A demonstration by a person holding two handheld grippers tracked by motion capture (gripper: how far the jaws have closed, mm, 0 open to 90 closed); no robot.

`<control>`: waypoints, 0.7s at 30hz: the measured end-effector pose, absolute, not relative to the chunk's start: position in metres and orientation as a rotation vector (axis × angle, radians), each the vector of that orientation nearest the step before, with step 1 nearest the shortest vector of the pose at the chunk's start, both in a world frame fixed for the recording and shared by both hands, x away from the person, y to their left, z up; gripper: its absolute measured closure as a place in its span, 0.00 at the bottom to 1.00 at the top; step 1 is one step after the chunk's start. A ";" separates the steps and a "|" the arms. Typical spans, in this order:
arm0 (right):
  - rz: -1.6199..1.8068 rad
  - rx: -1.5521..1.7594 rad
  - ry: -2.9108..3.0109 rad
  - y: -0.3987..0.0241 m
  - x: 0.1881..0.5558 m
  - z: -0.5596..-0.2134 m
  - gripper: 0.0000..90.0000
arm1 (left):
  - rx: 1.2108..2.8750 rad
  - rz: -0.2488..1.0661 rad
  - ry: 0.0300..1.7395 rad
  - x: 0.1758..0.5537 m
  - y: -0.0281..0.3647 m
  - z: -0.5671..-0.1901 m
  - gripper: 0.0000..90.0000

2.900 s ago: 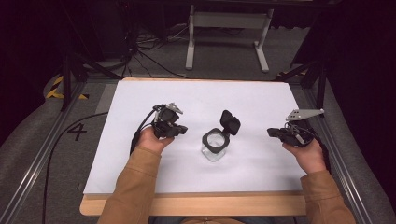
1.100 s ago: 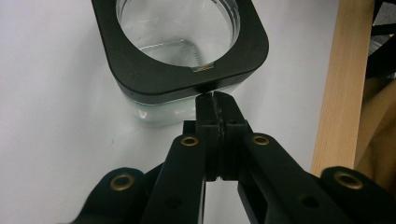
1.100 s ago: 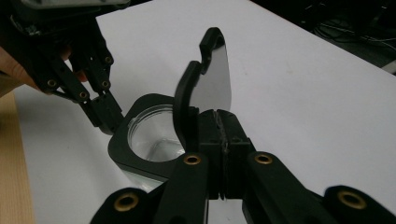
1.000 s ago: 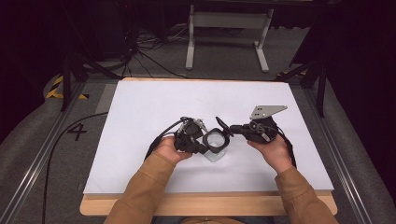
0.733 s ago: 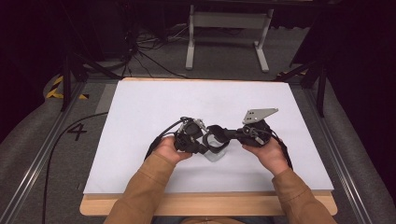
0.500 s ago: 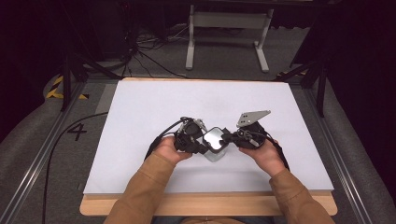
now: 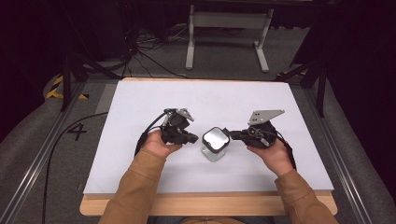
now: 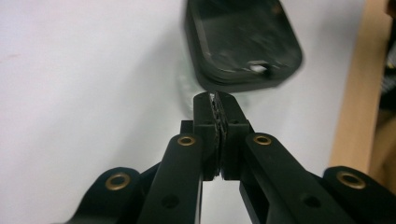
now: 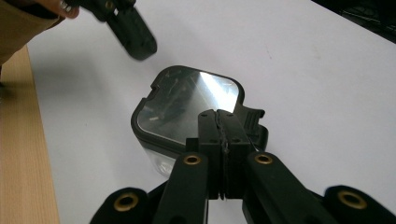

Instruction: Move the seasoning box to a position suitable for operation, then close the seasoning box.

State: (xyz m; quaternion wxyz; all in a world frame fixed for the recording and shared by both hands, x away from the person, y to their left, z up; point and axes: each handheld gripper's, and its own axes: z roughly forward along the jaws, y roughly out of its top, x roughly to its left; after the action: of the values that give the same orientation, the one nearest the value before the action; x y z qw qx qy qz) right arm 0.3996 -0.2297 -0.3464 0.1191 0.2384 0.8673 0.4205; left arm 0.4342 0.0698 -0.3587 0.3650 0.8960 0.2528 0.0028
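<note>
Lid-closing step: lid (image 7: 215, 137) seated on clear box (image 7: 212, 155), right fingers (image 9: 208, 128) together over latch tab (image 9: 256, 120), left fingers (image 8: 204, 116) together, just beside. Next, probably: press tab down, steady box on bench (image 7: 154, 98).

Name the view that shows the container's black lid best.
The right gripper view: the lid sits close and sharp, its glossy square panel and side latch plain. The left gripper view shows the lid blurred and cut off at the top. The high view shows it small, glaring.
</note>
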 end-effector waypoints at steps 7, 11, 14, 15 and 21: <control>1.201 0.732 2.539 -0.243 0.392 -0.351 0.99 | 2.222 0.062 0.770 0.447 0.066 -0.377 0.99; 1.203 0.765 2.527 -0.254 0.389 -0.353 0.99 | 2.210 0.059 0.765 0.456 0.058 -0.392 0.99; 1.213 0.781 2.515 -0.262 0.390 -0.355 0.99 | 2.206 0.051 0.736 0.458 0.052 -0.399 1.00; 1.207 0.797 2.511 -0.265 0.391 -0.356 0.99 | 2.210 0.055 0.710 0.459 0.050 -0.402 1.00; 1.221 0.869 2.461 -0.289 0.395 -0.358 0.99 | 2.231 0.055 0.653 0.460 0.046 -0.411 1.00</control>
State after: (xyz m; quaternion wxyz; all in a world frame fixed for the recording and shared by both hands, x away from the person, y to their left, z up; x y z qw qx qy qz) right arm 0.3949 -0.2890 -0.3579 0.1299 0.2990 0.8468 0.4204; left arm 0.4595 0.0458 -0.4108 0.3968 0.8807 0.2576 0.0217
